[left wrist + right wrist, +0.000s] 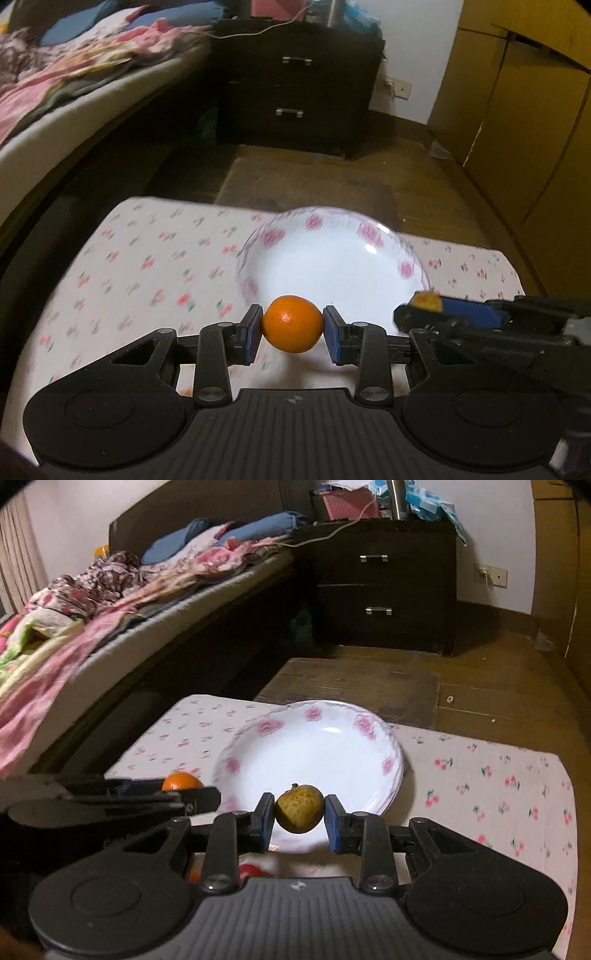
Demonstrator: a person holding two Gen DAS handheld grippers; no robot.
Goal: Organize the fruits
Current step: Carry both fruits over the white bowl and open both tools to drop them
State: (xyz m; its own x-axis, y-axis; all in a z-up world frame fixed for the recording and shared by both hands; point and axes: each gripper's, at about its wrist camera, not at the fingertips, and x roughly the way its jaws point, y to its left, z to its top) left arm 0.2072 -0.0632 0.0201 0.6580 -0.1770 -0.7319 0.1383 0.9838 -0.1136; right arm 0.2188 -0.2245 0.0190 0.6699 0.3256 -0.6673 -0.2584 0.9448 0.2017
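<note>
While my left gripper (293,325) pinches an orange (293,324) and my right gripper (299,809) pinches a yellow-brown fruit (299,808), both hover over a cherry-print cloth (480,775). At twelve o'clock sits a rose-patterned plate (365,723); beyond lie wooden floor (498,686), a bed (110,602) at ten and a dark nightstand (376,587) at one.
</note>
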